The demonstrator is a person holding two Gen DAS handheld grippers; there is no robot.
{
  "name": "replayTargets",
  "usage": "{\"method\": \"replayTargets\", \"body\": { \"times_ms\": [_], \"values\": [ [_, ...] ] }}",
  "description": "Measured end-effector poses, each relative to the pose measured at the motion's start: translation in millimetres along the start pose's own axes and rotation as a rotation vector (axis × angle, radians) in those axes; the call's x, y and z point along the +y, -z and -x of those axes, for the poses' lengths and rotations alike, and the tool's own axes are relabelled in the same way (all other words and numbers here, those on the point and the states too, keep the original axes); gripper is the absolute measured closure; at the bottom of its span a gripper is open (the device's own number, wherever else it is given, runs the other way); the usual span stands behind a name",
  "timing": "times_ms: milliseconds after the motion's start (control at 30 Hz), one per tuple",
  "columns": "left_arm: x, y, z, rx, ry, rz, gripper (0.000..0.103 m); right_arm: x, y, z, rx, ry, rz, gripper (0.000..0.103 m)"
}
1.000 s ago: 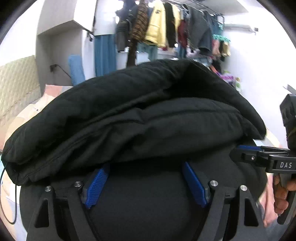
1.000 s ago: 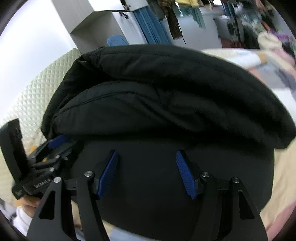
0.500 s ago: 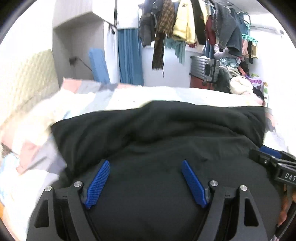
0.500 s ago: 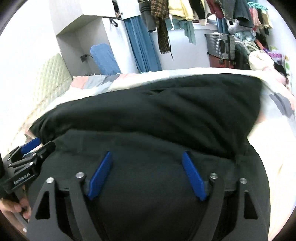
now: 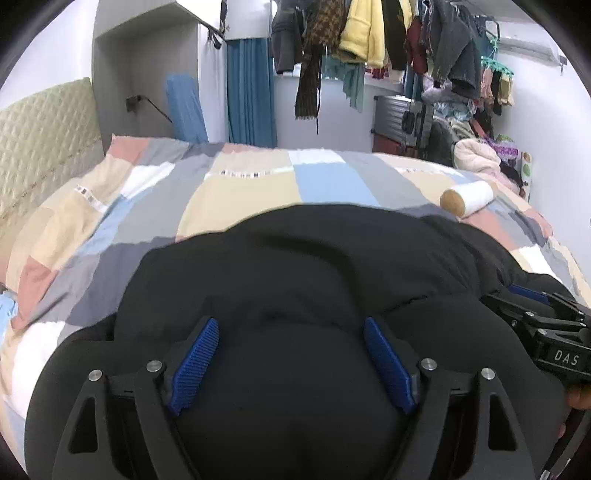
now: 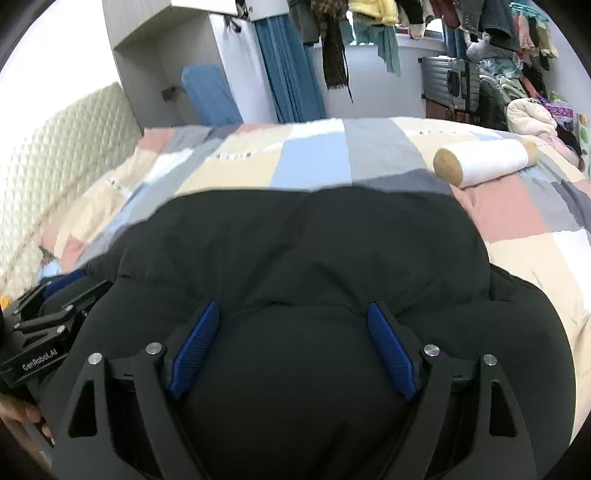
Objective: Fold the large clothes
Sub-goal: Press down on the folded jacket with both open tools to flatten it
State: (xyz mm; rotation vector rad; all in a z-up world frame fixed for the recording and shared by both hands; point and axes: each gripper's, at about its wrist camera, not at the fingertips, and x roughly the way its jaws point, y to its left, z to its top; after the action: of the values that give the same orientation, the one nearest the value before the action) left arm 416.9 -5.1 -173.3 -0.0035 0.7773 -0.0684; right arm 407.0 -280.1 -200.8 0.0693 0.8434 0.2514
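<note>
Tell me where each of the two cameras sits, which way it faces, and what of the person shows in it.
Left wrist view: on the left gripper, looking forward and down over the black jacket on the patchwork bed; the right gripper and a fingertip show at the right edge.
Right wrist view: on the right gripper, facing the same way; the left gripper and fingers show at the left edge.
Shared: jacket, bed, white roll, hanging clothes. Both grippers' jaws are open; the right's have just been opening over the jacket.

You held the left gripper (image 5: 291, 354) and right gripper (image 6: 291, 347) side by side, angled downward, both spread wide, the right's jaws having just been opening.
</note>
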Motion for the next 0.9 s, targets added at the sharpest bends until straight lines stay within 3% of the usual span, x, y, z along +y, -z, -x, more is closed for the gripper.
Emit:
{"method": "replayTargets", "body": {
  "times_ms": [300, 733, 900],
  "values": [
    [-8.0, 15.5, 9.1, 0.044, 0.006, -0.037, 0.022, 3.2, 12.7, 0.0, 0.087, 0.008, 0.019, 0.021],
    [-14.3, 58.1, 34.5, 0.017, -0.01, -0.059, 0.022, 14.8, 44.9, 22.7, 0.058, 0.05, 0.037, 0.021],
    [-11.1, 57.8, 45.0, -0.043, -0.002, -0.05, 0.022, 15.0, 46.2, 28.5, 0.026, 0.05, 0.031, 0.02]
  ]
}}
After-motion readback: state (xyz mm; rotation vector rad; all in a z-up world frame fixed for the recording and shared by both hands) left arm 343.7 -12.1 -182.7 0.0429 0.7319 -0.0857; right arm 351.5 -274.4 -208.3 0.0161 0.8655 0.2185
